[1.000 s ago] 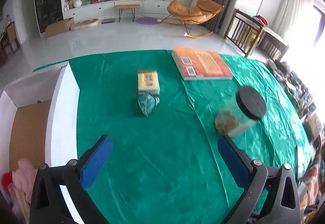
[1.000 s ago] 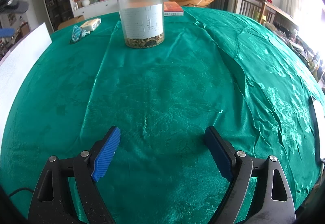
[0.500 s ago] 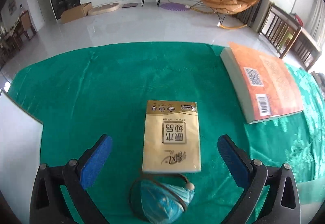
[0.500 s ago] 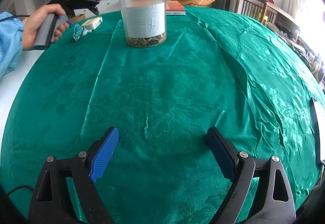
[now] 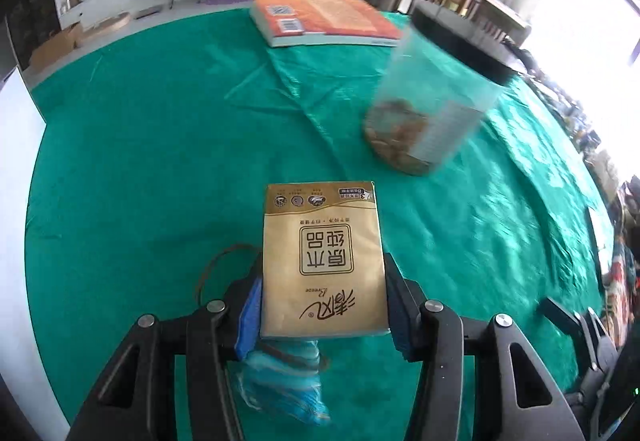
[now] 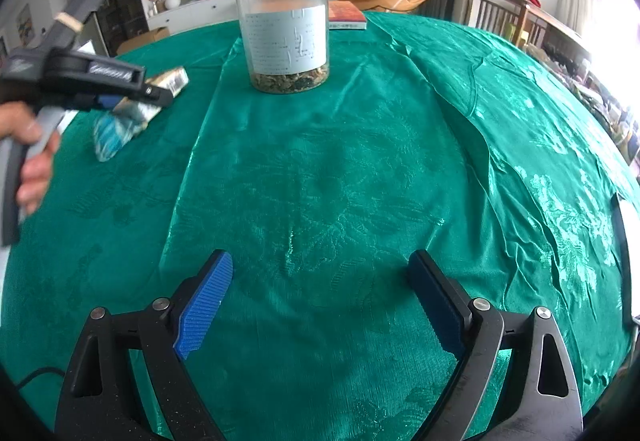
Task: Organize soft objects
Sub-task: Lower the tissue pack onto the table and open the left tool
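Note:
A gold tissue pack [image 5: 324, 241] sits between the blue pads of my left gripper [image 5: 322, 265]. The jaws are closing, and both pads lie against the pack's long sides. A blue-green soft pouch [image 5: 284, 381] with a brown cord lies just below the pack, under the gripper. In the right wrist view, the left gripper [image 6: 152, 93] holds the pack [image 6: 172, 79] at the table's left, with the pouch [image 6: 114, 131] beside it on the cloth. My right gripper [image 6: 320, 281] stands open over bare green tablecloth [image 6: 320, 181], with nothing between its fingers.
A clear jar with a black lid [image 5: 432, 105] stands right of the pack, and it is mid-table in the right wrist view [image 6: 286, 37]. An orange book [image 5: 324, 21] lies at the far edge. A white panel [image 5: 16, 129] borders the table's left. A person's hand [image 6: 36, 161] grips the left tool.
My left gripper came down over the tissue pack and its jaws went from wide open to closed against the pack's sides. The view swung toward the jar. The right gripper stayed still.

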A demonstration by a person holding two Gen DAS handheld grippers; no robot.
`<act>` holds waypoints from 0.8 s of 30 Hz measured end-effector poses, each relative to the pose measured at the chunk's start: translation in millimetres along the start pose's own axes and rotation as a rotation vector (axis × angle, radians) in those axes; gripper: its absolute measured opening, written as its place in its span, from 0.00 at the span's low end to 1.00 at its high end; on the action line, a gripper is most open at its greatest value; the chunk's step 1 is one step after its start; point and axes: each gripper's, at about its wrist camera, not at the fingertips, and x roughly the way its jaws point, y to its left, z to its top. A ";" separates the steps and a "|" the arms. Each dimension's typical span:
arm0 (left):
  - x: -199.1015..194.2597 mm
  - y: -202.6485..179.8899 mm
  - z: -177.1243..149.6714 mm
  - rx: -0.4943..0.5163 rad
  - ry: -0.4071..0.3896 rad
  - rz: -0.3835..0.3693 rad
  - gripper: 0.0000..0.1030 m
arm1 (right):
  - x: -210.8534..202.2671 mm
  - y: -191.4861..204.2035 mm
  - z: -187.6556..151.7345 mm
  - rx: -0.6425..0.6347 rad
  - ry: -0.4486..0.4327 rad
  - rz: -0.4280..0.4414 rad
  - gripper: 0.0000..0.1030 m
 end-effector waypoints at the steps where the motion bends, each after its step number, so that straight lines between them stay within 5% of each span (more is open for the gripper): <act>1: -11.5 -2.3 -4.6 -0.006 -0.031 0.011 0.50 | -0.1 0.0 -0.1 0.000 0.000 0.000 0.89; 9: -38.7 65.6 -49.0 -0.216 -0.094 0.329 0.51 | -0.9 -4.1 -0.2 0.011 -0.007 0.018 0.89; 19: -43.1 79.2 -111.0 -0.229 -0.128 0.365 0.53 | -0.8 -5.7 -0.6 0.014 -0.009 0.020 0.89; 20: -42.3 77.5 -112.2 -0.219 -0.135 0.360 0.62 | -0.8 -5.7 -0.6 0.014 -0.008 0.019 0.89; 21: -38.6 76.0 -111.9 -0.199 -0.136 0.359 0.86 | -0.9 -5.8 -0.8 0.013 -0.008 0.018 0.89; 22: -34.7 75.0 -115.1 -0.194 -0.119 0.363 0.98 | -0.7 -5.7 -0.8 0.013 -0.007 0.016 0.89; 24: -31.1 71.9 -112.9 -0.178 -0.111 0.350 1.00 | -0.7 -5.7 -0.8 0.013 -0.007 0.017 0.89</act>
